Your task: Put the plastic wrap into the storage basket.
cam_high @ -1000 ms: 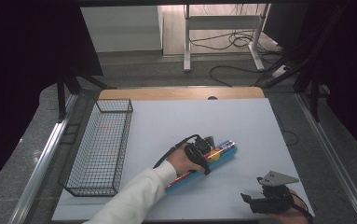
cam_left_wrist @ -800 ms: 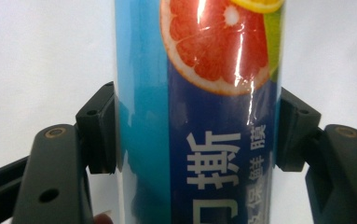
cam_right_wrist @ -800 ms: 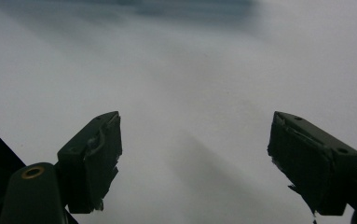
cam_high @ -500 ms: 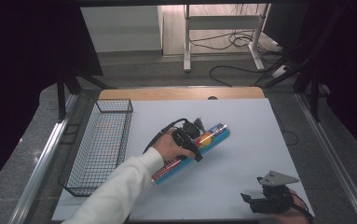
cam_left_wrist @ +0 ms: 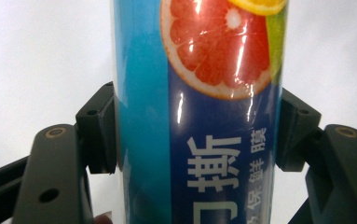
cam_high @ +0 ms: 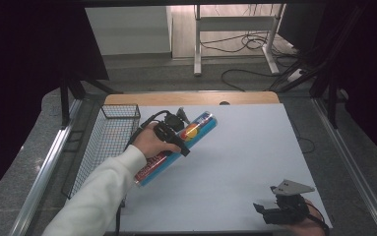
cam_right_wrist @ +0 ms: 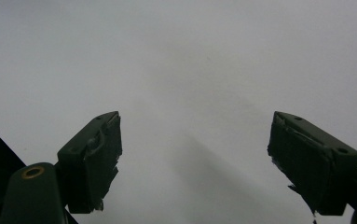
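A long blue tube (cam_high: 178,147) printed with citrus slices and white lettering hangs tilted above the white table, near the wire basket. My left gripper (cam_high: 176,133) is shut on its middle, and in the left gripper view both black pads (cam_left_wrist: 102,128) press on the tube (cam_left_wrist: 199,107). My right gripper (cam_high: 267,212) rests at the table's front right corner. In the right gripper view its jaws stand wide apart around my right gripper (cam_right_wrist: 195,158), with only bare white table between them.
A black wire basket (cam_high: 108,147) stands along the left side of the white table (cam_high: 245,147). A wooden strip (cam_high: 191,98) runs along the far edge. Cables and a metal frame lie on the floor beyond the table.
My left gripper has carried the tube up and to the left, toward the basket. The right gripper has stayed where it was.
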`<state>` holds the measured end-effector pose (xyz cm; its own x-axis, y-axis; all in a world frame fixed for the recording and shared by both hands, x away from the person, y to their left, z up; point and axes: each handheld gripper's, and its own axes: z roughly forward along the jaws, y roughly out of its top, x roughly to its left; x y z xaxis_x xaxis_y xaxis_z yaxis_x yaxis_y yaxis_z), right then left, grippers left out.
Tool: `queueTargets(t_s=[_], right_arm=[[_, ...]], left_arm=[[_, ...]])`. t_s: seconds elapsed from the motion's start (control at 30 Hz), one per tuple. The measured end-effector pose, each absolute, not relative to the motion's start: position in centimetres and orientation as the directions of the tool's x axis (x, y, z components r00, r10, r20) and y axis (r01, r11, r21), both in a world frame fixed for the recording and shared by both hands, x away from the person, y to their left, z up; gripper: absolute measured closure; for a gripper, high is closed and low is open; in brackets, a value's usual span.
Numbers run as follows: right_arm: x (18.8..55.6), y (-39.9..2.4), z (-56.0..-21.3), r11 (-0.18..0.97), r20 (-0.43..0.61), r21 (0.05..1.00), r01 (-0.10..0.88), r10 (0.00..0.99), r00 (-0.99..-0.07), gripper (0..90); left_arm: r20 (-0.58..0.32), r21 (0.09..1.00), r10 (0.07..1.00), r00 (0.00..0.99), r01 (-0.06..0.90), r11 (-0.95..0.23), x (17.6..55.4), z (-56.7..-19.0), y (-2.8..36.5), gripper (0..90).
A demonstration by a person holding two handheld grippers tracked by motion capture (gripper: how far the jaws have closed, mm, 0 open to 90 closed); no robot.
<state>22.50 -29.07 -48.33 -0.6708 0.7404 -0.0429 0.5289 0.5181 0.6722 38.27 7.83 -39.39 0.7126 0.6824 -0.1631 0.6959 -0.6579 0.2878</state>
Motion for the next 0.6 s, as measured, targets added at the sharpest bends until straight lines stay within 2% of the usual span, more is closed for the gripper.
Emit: queueTargets(t_s=[0.33,0.6], right_arm=[[22.5,-29.0,-48.4,0.517,-0.041,0.670,0.533,0.743,-0.668,17.9],[22.6,-28.8,-48.4,0.521,-0.046,0.668,0.531,0.741,-0.670,18.0]], left_arm=[[-0.148,0.306,0.739,0.658,0.740,-0.598,38.5,-37.3,12.6,31.9],[-0.142,0.315,0.834,0.533,0.823,-0.472,39.2,-36.7,19.0,31.9]])
